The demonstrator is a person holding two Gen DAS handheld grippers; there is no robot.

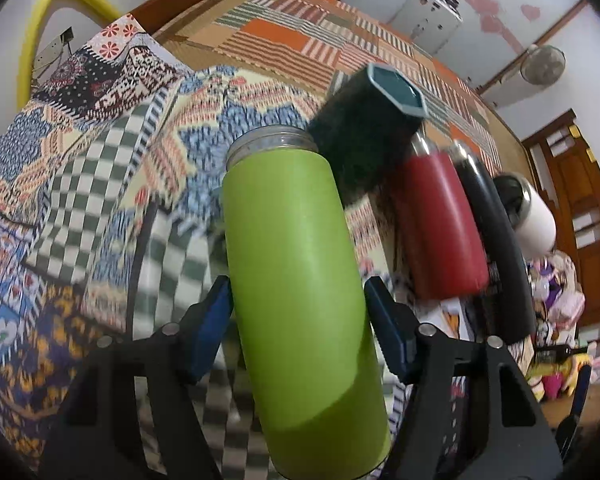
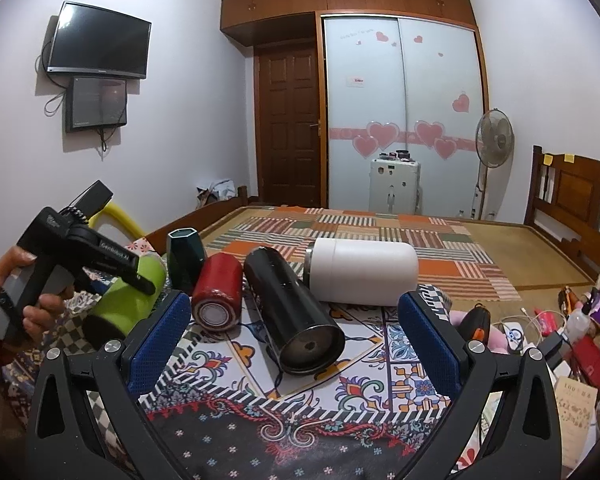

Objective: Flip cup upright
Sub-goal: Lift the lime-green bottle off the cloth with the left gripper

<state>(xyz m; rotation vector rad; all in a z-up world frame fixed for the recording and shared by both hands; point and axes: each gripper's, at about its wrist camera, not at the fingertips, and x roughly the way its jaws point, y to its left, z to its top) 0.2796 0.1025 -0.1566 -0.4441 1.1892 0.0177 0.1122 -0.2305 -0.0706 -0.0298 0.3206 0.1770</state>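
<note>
My left gripper (image 1: 298,300) is shut on a lime green cup (image 1: 296,280), its blue fingers (image 1: 214,320) pressing both sides; the cup's open threaded mouth points away from the camera. In the right wrist view the green cup (image 2: 128,300) is tilted off the patterned cloth at the left, held by the left gripper (image 2: 140,276). My right gripper (image 2: 294,336) is open and empty, low over the cloth, in front of a black cup (image 2: 292,312) lying on its side.
A dark teal hexagonal cup (image 2: 184,260) stands upright. A red cup (image 2: 218,292) and a white cup (image 2: 364,272) lie on their sides on the patterned cloth (image 2: 340,400). A woven mat (image 2: 380,236) covers the bed beyond. Clutter (image 2: 560,332) lies at the right.
</note>
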